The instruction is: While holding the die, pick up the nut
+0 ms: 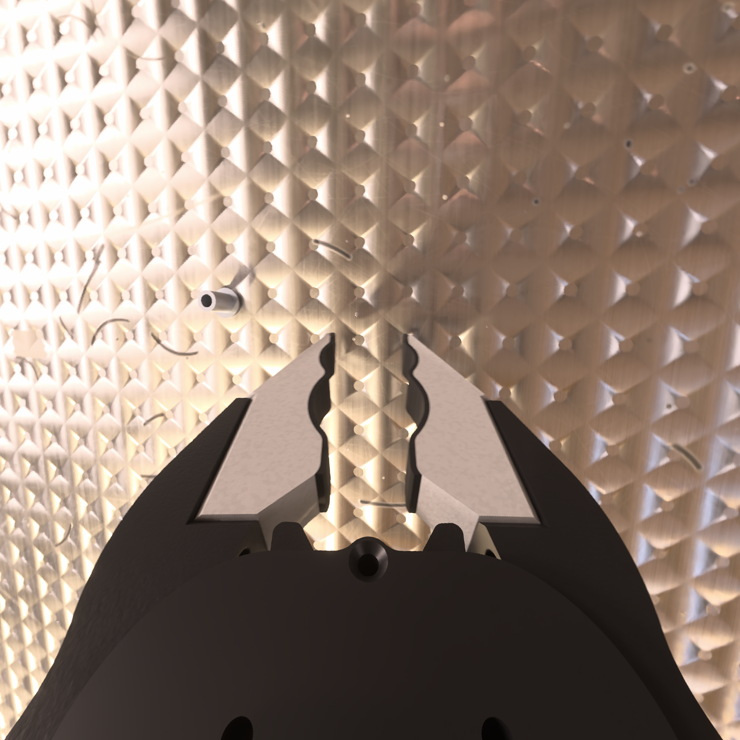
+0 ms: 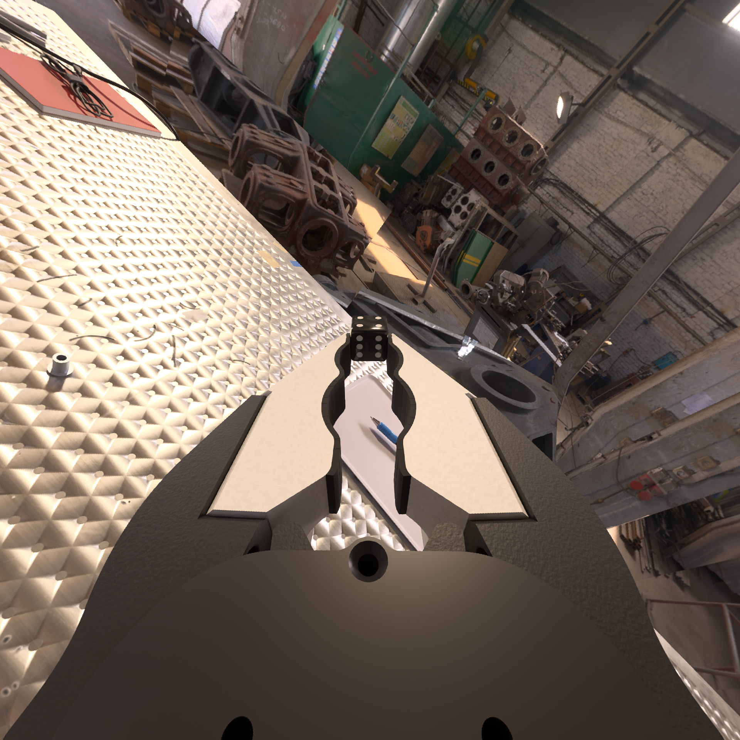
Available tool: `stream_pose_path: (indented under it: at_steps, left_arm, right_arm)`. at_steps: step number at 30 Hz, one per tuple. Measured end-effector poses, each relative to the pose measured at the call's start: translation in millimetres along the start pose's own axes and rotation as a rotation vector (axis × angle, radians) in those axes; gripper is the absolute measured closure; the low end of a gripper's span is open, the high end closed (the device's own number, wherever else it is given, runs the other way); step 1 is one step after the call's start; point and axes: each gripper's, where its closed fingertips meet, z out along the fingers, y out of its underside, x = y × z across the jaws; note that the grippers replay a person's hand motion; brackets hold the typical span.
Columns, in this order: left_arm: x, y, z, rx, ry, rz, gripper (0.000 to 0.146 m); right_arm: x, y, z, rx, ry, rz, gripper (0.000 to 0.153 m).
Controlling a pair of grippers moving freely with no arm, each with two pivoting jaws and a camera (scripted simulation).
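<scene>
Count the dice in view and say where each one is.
1. The black die with white pips is clamped at the tips of the right gripper, held above the table's edge. The left wrist view shows none; others may be hidden.

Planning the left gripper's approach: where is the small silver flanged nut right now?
The small silver flanged nut stands on the embossed metal table, ahead-left of the left gripper; no neighbours touching.

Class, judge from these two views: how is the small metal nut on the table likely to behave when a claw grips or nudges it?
The nut looks smooth and shiny, so probably slippery. Its round barrel may roll if tipped; the wide flange probably steadies it.
</scene>
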Motion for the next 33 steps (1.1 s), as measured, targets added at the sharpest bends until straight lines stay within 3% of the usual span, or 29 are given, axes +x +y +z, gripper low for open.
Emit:
stream_pose_path:
  at_steps: [2, 5, 6, 9, 12, 16, 20, 23, 27, 30, 33]
  left_arm:
    - [0.8, 4.0, -2.0, -0.011, 0.048, 0.059, 0.128]
    - [-20.4, 12.2, -2.8, -0.043, 0.02, 0.334, 0.13]
    - [-34.6, 12.6, -2.5, -0.043, -0.031, 0.365, 0.13]
    - [-58.2, 3.3, -10.1, -0.006, -0.094, 0.273, 0.121]
    - [-41.4, -3.0, -23.1, 0.074, -0.014, 0.235, 0.116]
    - [-7.0, 31.5, -34.6, -0.014, 0.152, 0.189, 0.105]
    - [7.0, 76.0, -41.3, -0.148, 0.209, 0.213, 0.104]
    - [13.8, 81.0, -41.0, -0.151, 0.236, 0.254, 0.107]
    - [20.6, 76.5, -39.0, -0.2, 0.225, 0.351, 0.138]
    - [35.2, 62.6, -47.0, -0.173, 0.27, 0.378, 0.14]
    - [45.9, 25.7, -78.5, -0.028, 0.269, 0.389, 0.14]
  right_arm:
    - [-1.1, -1.4, -0.9, -0.001, 0.002, -0.01, 0.136]
    - [-0.9, -1.3, -1.2, 0.0, 0.0, -0.006, 0.136]
    - [-0.6, -0.1, -1.2, -0.002, -0.001, -0.004, 0.136]
    - [3.4, 4.9, -2.2, -0.021, 0.014, -0.015, 0.136]
    - [7.2, 8.4, -2.4, -0.018, 0.013, 0.009, 0.136]
    - [5.8, 8.4, -0.8, -0.005, -0.005, 0.035, 0.136]
    - [-1.1, 2.5, 0.4, 0.003, -0.017, 0.02, 0.136]
    - [-7.2, 0.6, 2.1, -0.001, -0.028, 0.004, 0.136]
    - [-10.6, 3.3, 3.7, -0.02, -0.029, -0.019, 0.136]
    - [-7.6, 4.0, 2.1, -0.021, -0.021, -0.023, 0.136]
    - [-3.5, 2.4, -0.4, -0.004, -0.019, -0.002, 0.136]
